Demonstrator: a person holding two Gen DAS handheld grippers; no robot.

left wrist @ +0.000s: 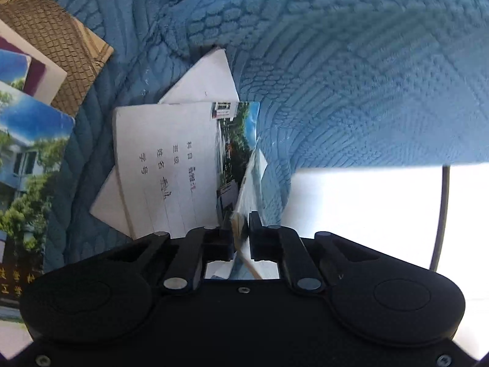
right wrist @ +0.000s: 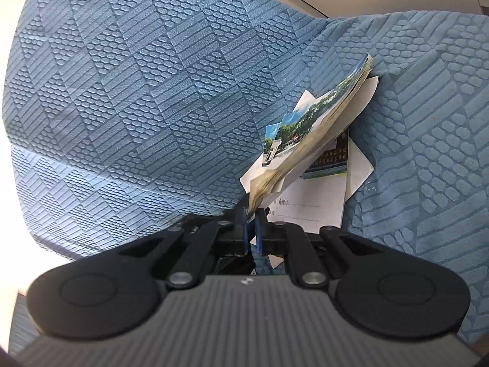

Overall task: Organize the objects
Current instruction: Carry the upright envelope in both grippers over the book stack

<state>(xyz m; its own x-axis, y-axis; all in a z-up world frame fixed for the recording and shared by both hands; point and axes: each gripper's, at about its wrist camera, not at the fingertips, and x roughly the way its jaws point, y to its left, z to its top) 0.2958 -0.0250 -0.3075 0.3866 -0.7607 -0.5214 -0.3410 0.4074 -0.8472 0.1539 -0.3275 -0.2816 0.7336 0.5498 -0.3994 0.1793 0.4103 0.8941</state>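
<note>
Left wrist view, sofa cover [left wrist: 351,70]: we look along our fingers at blue quilted fabric that fills most of the frame; it carries every loose item, so it serves as our sorting ground.

Side pile [left wrist: 33,140]: at the left edge several photo-covered booklets lie overlapped on a brown woven mat [left wrist: 61,39]. We judge this to be where sorted items gather, though nothing here proves it.

White notebook [left wrist: 165,165]: it lies flat on the fabric, handwritten cover up, with loose white sheets [left wrist: 211,76] jutting from beneath it. That untidy fan suggests the stack has not yet been squared.

Lifted booklet [left wrist: 249,180]: its corner is in our grip and its photo cover tilts up off the white notebook. Holding it by an edge lets the pages hang free of the stack below.

Left gripper [left wrist: 241,238]: fingers clamped on the booklet's near edge, pages pinched between the pads.

Right wrist view, lifted booklet [right wrist: 318,128]: the same kind of photo-covered booklet rises slantwise from the fingers toward the cushion, pages sagging and fanned.

Right gripper [right wrist: 251,229]: fingers nearly together, nipping the booklet's lower corner. Two grips on one floppy booklet would, we judge, keep it from drooping while it is carried.
</note>
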